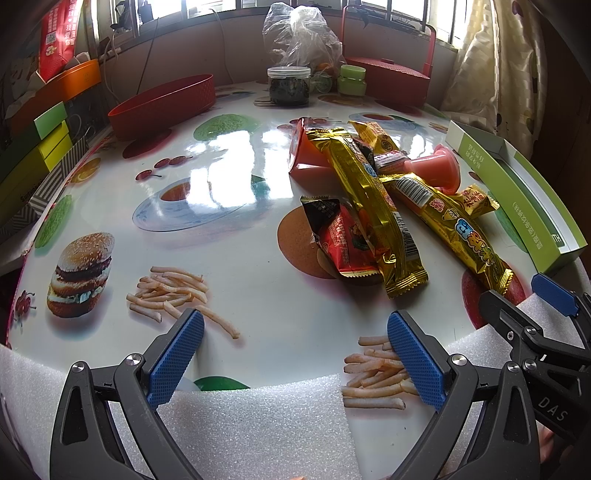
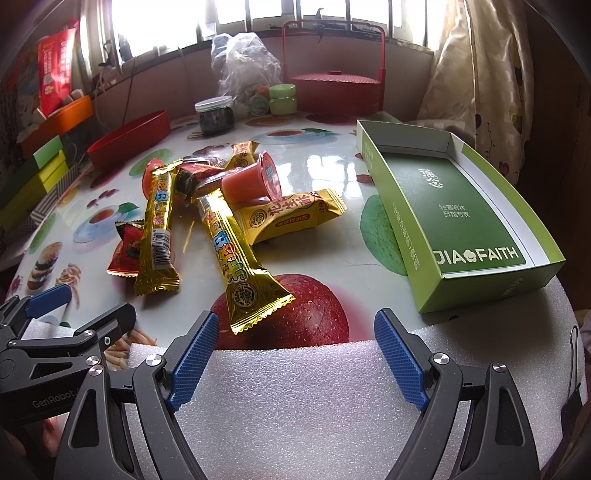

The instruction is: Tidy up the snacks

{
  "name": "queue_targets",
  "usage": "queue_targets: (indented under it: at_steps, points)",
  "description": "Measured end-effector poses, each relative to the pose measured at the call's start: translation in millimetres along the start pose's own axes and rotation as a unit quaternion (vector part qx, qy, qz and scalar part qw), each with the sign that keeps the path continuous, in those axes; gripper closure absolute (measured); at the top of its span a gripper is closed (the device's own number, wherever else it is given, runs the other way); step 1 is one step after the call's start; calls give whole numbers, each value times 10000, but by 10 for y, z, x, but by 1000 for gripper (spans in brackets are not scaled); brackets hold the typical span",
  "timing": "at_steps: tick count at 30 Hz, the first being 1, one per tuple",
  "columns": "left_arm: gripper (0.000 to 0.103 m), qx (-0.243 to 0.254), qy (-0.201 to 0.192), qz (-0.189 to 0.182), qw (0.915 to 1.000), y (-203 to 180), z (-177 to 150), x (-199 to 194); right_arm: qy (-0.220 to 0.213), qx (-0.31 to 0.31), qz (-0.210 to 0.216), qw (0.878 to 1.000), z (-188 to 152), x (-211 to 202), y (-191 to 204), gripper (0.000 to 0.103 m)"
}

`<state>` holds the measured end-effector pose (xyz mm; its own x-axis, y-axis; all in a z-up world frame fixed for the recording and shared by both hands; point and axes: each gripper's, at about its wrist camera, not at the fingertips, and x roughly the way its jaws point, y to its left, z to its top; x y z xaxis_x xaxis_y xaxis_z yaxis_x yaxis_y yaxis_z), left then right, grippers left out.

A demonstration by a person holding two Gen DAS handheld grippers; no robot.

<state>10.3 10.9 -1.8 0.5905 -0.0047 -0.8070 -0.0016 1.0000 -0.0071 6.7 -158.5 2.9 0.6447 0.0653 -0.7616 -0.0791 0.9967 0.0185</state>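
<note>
Left tool (image 1: 295, 354) and right tool (image 2: 295, 354) are both hovering wide apart and empty over the foam edge of the table (image 1: 229, 177). The snack pile (image 2: 221, 206) is lying mid-table, just left of the open green box (image 2: 458, 206).

A barred window (image 2: 258, 22) runs along the far wall, pouring bright daylight in and throwing white glare across the glossy tabletop (image 1: 229, 173), whose cover is printed with food pictures. A pale patterned curtain (image 2: 491, 85) hangs at the right. White foam sheet (image 2: 314, 398) pads the tabletop's near edge.
</note>
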Motion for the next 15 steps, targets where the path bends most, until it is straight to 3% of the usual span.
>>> queue_targets:
  at_steps: [8,12,15]
  points:
    - [3,86,76,-105,9999,23,8,-2,31,-75,13,10000,1,4,-4,16]
    - [3,8,164,-476,9987,132,34,-34,5,-159,235,9996,20,-50,8,20]
    - [10,-205,249,-706,9970,238,74,-66,-96,-255,244,9993,66,-114,41,21]
